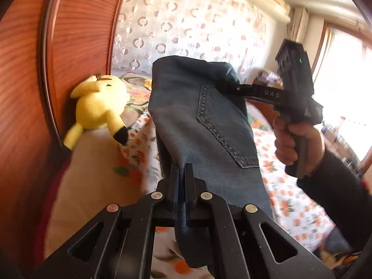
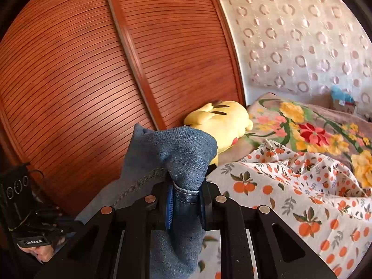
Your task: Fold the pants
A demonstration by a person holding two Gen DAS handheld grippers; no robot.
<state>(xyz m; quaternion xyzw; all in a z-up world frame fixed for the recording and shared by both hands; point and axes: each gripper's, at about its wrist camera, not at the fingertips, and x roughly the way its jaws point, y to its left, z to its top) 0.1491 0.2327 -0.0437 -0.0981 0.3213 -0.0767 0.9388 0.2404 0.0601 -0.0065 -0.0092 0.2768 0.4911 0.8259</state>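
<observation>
Pants [image 1: 204, 121] hang above the bed [image 1: 293, 200], between both tongs. Plush toy [image 1: 100, 107] lies left, against the wardrobe [image 1: 76, 34].

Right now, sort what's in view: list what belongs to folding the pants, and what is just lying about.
Part of the job:
- jeans, held up off the bed
- left gripper, shut on the jeans
- right gripper, shut on the jeans

Just lying about:
- yellow plush toy
- orange-print sheet
- floral blanket
- wooden slatted doors
- patterned curtain
</observation>
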